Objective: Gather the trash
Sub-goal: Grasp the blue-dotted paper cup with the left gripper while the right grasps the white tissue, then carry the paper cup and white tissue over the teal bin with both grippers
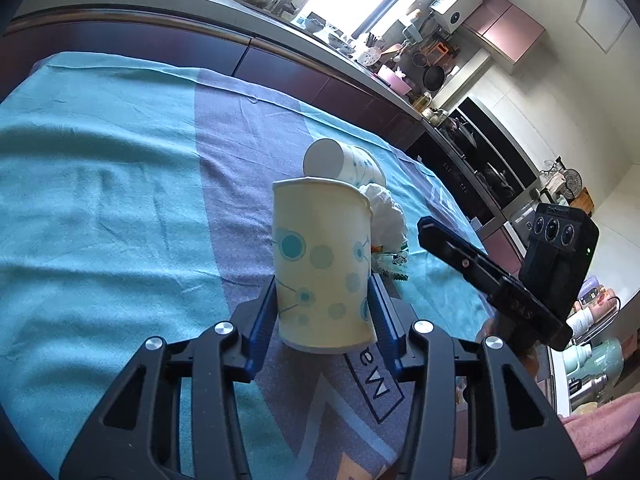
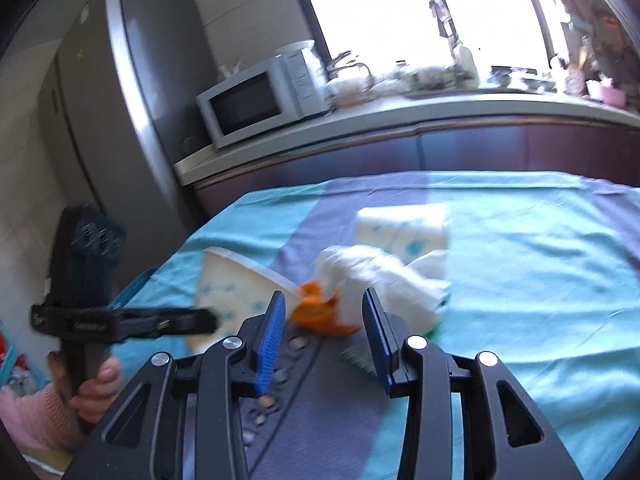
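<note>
My left gripper (image 1: 322, 312) is shut on a pale yellow paper cup with blue dots (image 1: 322, 264), held upright above the cloth; the cup also shows in the right wrist view (image 2: 232, 284). A second paper cup (image 1: 344, 164) lies on its side behind it, seen in the right wrist view (image 2: 404, 228) too. A crumpled white tissue (image 1: 386, 216) lies beside the cups. My right gripper (image 2: 324, 332) is open just in front of the tissue (image 2: 384, 276) and an orange peel (image 2: 320, 312). A green-edged wrapper (image 1: 390, 264) lies by the tissue.
A teal and purple cloth (image 1: 100, 200) covers the table. A long kitchen counter (image 2: 400, 116) with a microwave (image 2: 256, 100) runs behind it, a fridge (image 2: 132, 100) to the left. The right gripper's body (image 1: 532, 280) hangs right of the left one.
</note>
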The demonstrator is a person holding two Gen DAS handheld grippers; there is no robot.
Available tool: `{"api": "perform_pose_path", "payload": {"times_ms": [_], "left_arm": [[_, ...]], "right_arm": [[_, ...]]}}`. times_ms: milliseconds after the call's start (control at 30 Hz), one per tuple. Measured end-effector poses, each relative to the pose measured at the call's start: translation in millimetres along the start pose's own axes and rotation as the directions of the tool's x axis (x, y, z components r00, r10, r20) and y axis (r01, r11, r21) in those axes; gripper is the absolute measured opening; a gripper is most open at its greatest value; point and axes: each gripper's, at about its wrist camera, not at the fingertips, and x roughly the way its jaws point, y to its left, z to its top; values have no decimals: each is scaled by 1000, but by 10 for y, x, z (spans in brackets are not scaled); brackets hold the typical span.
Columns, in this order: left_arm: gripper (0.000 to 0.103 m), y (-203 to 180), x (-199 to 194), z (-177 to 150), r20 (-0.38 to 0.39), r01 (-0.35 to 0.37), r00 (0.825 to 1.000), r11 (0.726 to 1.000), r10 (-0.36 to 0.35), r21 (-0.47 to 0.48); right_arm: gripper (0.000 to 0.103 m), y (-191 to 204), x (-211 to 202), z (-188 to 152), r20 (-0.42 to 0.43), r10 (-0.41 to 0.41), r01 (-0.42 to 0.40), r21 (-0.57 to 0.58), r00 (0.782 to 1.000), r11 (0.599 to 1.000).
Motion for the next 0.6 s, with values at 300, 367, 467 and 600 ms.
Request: {"api": "perform_pose_path", "payload": {"times_ms": [300, 367, 467, 600], "left_arm": [[45, 10, -262, -47, 47, -33, 998, 999, 33, 14], [44, 21, -308, -64, 56, -48, 997, 999, 47, 13], [44, 45, -373, -87, 65, -58, 996, 998, 57, 10], [44, 88, -478, -120, 77, -68, 995, 998, 68, -3]], "right_arm": [[44, -155, 324, 122, -61, -92, 89, -50, 994, 995], [44, -163, 360, 134, -75, -96, 92, -56, 993, 994], [31, -156, 404, 116, -101, -92, 86, -63, 991, 994], [11, -174, 421, 124, -111, -83, 77, -53, 990, 996]]}}
